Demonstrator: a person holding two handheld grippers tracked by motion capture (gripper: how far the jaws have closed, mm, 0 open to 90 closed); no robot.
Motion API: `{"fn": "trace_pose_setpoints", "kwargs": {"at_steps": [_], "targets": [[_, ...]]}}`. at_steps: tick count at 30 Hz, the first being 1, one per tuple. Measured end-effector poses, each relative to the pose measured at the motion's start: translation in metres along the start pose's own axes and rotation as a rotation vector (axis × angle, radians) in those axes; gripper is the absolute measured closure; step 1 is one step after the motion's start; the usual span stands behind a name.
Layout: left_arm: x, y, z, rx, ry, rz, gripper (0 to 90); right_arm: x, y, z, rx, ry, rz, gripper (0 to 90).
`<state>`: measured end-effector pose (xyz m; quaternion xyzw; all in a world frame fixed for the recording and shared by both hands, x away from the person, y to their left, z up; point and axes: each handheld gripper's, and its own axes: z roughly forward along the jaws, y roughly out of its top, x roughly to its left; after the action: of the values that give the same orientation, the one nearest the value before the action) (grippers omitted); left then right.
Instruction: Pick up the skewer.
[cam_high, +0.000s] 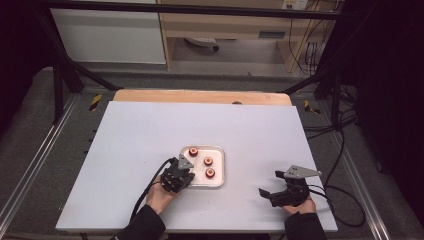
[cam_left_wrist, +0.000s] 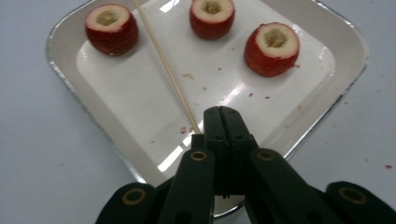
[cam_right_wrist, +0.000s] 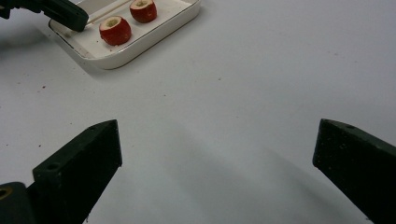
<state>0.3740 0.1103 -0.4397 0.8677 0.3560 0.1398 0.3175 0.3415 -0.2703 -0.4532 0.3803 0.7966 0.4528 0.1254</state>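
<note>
A white tray (cam_high: 220, 150) holds three red cored fruit pieces (cam_left_wrist: 111, 28) (cam_left_wrist: 212, 17) (cam_left_wrist: 272, 49) and a thin wooden skewer (cam_left_wrist: 166, 65). My left gripper (cam_left_wrist: 220, 113) is shut, its tips low over the tray's near part. The skewer's near end vanishes at the left jaw's side, and I cannot tell whether it is held. From above, the left gripper (cam_high: 186, 174) is at the tray's left front corner. My right gripper (cam_high: 270, 183) is wide open over bare table right of the tray, with nothing between its jaws (cam_right_wrist: 217, 154).
The white table (cam_high: 140, 135) has free room all around the tray. Its wooden far edge (cam_high: 200, 96) and a black frame lie beyond. Red crumbs dot the tray (cam_left_wrist: 70, 70). Cables trail from both grippers toward the table's front.
</note>
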Motion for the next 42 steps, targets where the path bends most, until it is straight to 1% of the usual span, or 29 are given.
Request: {"fn": "trace_pose_setpoints", "kwargs": {"at_steps": [1, 3, 6, 7, 9, 10, 11, 12, 13, 14, 15, 18, 21, 26, 28, 31, 32, 33, 34, 36, 39, 42], "targets": [[0.002, 0.0, -0.001, 0.006, 0.009, -0.001, 89.7, 0.0, 0.0, 0.0, 0.0, 0.0, 0.0, 1.9], [0.004, -0.001, -0.002, -0.001, 0.015, -0.008, 89.8, 0.0, 0.0, 0.0, 0.0, 0.0, 0.0, 1.9], [0.006, 0.001, -0.006, -0.028, 0.013, -0.024, 89.6, 0.0, 0.0, 0.0, -0.002, 0.001, 0.003, 1.8], [0.007, 0.003, -0.008, -0.036, 0.013, -0.033, 88.3, 0.0, 0.0, 0.0, -0.002, 0.001, 0.004, 1.8], [0.009, 0.008, -0.011, -0.058, 0.017, -0.054, 84.6, 0.0, 0.0, 0.0, -0.004, -0.001, 0.002, 1.8], [0.011, 0.012, -0.011, -0.08, 0.022, -0.08, 77.5, 0.0, 0.0, 0.0, -0.003, -0.002, 0.005, 1.8], [0.011, 0.012, -0.011, -0.08, 0.022, -0.08, 74.1, 0.0, 0.0, 0.0, -0.003, -0.002, 0.005, 1.8], [0.012, 0.015, -0.009, -0.093, 0.029, -0.1, 74.1, 0.0, 0.0, 0.0, -0.003, -0.002, 0.004, 1.8], [0.012, 0.016, -0.007, -0.091, 0.039, -0.104, 71.7, 0.0, 0.0, 0.0, 0.0, -0.002, 0.004, 1.8], [0.013, 0.019, -0.003, -0.081, 0.063, -0.117, 69.3, 0.0, 0.0, 0.001, -0.001, -0.002, 0.003, 1.8], [0.013, 0.02, -0.001, -0.069, 0.072, -0.122, 68.4, 0.0, 0.0, 0.001, -0.001, -0.001, 0.002, 1.8], [0.013, 0.021, 0.008, -0.037, 0.098, -0.142, 68.5, 0.0, 0.0, 0.0, -0.001, -0.001, 0.005, 1.8], [0.013, 0.019, 0.012, -0.015, 0.109, -0.137, 70.7, -0.001, 0.0, 0.001, -0.002, 0.001, 0.002, 1.8], [0.01, 0.018, 0.014, -0.015, 0.113, -0.137, 77.4, 0.0, 0.0, 0.001, -0.001, 0.002, 0.003, 1.8], [0.008, 0.017, 0.015, -0.01, 0.115, -0.131, 80.1, -0.001, 0.0, 0.001, -0.002, 0.002, 0.003, 1.8], [0.006, 0.016, 0.015, -0.013, 0.127, -0.133, 81.6, 0.0, 0.0, 0.001, -0.001, 0.002, 0.003, 1.8], [0.005, 0.016, 0.016, -0.017, 0.132, -0.136, 85.0, 0.0, 0.0, 0.001, 0.001, 0.003, 0.002, 1.8], [0.005, 0.016, 0.016, -0.018, 0.139, -0.138, 85.0, 0.0, 0.0, 0.001, 0.001, 0.003, 0.002, 1.8], [0.005, 0.015, 0.016, -0.021, 0.145, -0.14, 87.5, 0.0, 0.0, 0.001, -0.001, 0.003, 0.002, 1.8], [0.005, 0.014, 0.016, -0.027, 0.145, -0.146, 87.9, 0.0, 0.0, 0.001, -0.001, 0.003, 0.001, 1.8], [0.006, 0.013, 0.013, -0.055, 0.14, -0.151, 88.2, 0.0, 0.0, 0.001, 0.0, 0.003, 0.0, 1.8], [0.007, 0.013, 0.006, -0.088, 0.134, -0.143, 88.4, 0.0, 0.0, 0.001, 0.0, 0.002, 0.001, 1.8]]}}
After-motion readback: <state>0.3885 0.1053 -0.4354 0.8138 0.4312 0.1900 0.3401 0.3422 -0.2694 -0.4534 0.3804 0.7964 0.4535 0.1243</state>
